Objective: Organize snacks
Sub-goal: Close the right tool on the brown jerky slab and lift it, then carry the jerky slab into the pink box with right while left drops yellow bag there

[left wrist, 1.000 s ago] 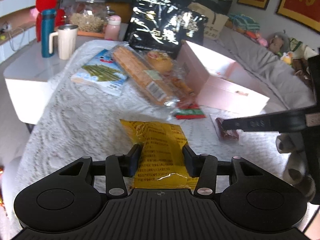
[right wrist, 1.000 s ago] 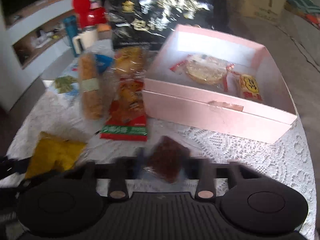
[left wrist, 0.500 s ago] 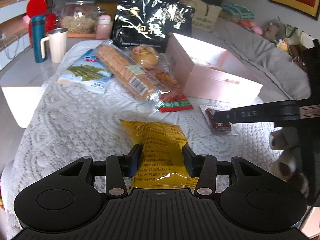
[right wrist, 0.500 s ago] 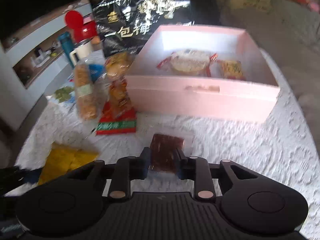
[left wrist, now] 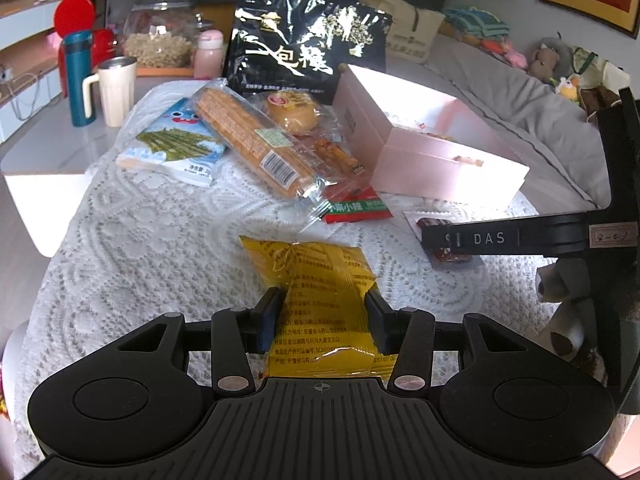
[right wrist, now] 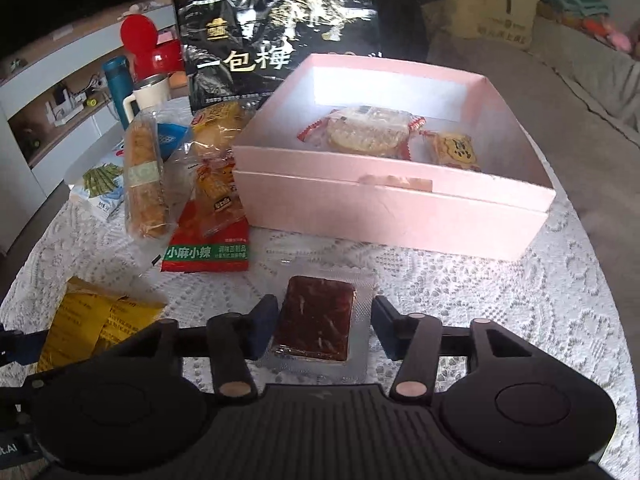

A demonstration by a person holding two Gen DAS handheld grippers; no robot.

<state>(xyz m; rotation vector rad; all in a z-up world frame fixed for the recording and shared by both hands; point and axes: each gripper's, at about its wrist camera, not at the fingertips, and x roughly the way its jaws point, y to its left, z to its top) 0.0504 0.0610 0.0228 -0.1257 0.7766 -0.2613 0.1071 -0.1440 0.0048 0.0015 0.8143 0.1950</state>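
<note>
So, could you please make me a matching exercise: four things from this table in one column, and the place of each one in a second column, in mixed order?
Things
1 yellow packet
2 dark red bar
3 round rice cracker
4 cream mug

Places
a inside the pink box
b next to the teal bottle
c gripped between the left gripper fingers
d on the lace cloth, between the open right gripper fingers

Pairs: 1-c, 2-d, 3-a, 4-b.
The right gripper's fingers have just been opening; the bar lies free between them.
</note>
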